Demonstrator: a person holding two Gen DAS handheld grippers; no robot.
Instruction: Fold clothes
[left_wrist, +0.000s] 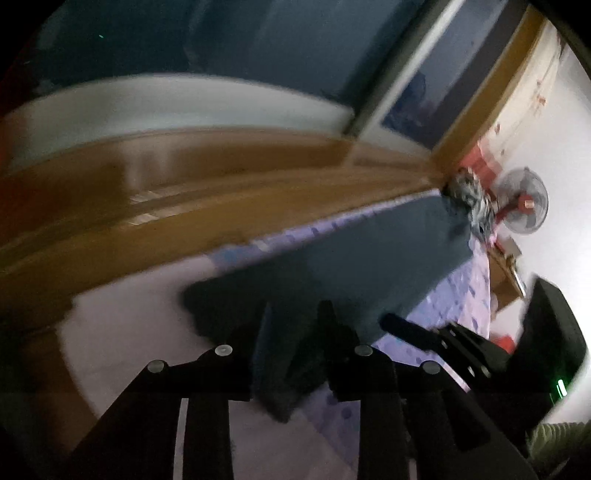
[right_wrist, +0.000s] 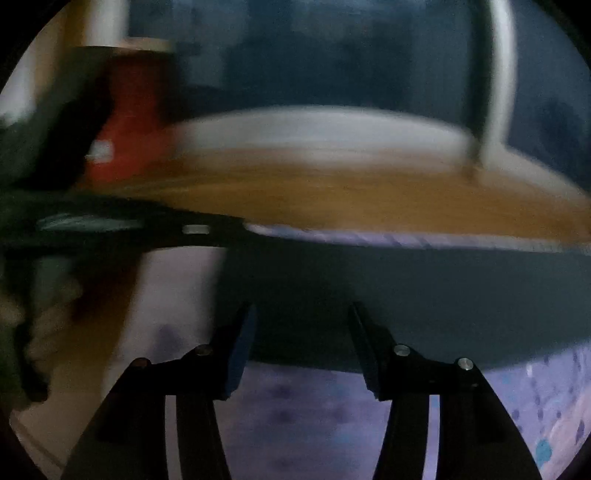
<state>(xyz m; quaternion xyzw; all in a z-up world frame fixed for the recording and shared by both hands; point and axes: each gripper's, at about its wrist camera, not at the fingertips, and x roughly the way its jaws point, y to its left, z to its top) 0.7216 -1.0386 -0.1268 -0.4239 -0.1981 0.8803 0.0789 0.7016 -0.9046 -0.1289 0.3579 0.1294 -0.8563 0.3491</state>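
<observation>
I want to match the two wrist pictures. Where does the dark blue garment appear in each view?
Left wrist: the dark blue garment lies centre to right, on the patterned lilac bedsheet.
Right wrist: it fills a wide band across the middle.
Shared landmark: the brown wooden headboard behind it.

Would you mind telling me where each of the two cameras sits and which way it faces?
Left wrist: on the left gripper, looking down along its jaws at the dark garment on the patterned sheet; a fold of cloth hangs between the jaws; the right gripper shows alongside.
Right wrist: on the right gripper, jaws apart before the garment's near edge.
Shared: garment, sheet, wooden headboard.
</observation>
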